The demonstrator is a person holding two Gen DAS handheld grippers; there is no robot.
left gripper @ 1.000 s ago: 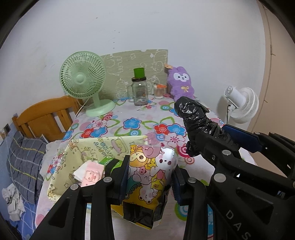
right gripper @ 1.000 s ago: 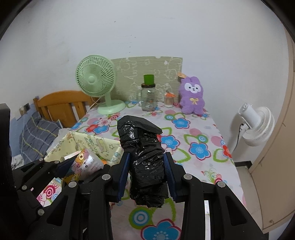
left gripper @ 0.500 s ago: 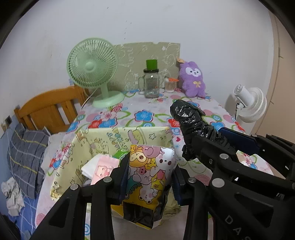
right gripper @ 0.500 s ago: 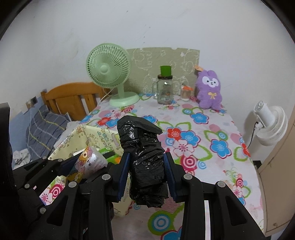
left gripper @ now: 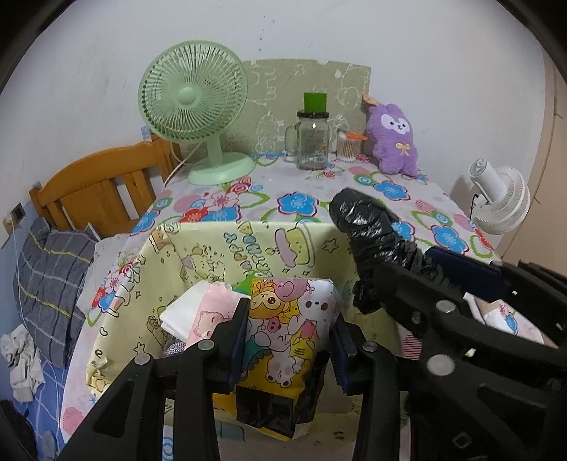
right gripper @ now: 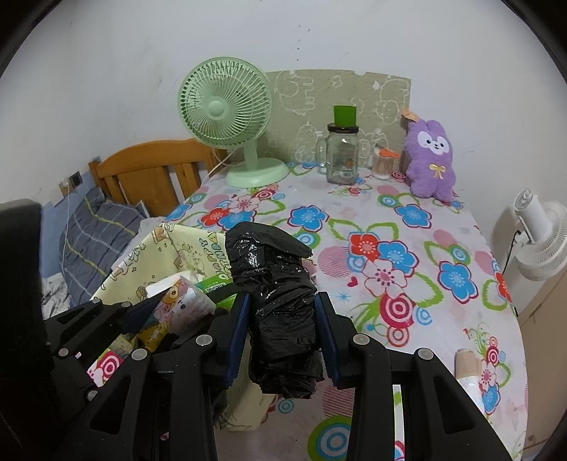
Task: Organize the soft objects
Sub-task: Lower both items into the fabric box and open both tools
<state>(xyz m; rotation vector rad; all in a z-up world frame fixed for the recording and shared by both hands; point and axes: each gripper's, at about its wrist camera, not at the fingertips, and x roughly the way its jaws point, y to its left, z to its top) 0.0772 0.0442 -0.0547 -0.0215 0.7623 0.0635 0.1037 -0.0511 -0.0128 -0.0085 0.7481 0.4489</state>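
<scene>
White wall (left gripper: 354, 32) stood behind a floral-clothed table (right gripper: 407, 227). Wooden headboard (left gripper: 102, 181) sat left, a white fan (right gripper: 542, 241) right.

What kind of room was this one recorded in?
Most likely a small bedroom at home: a wooden headboard with a plaid pillow stands beside a table under a floral cloth, which holds a green fan and a purple plush.
</scene>
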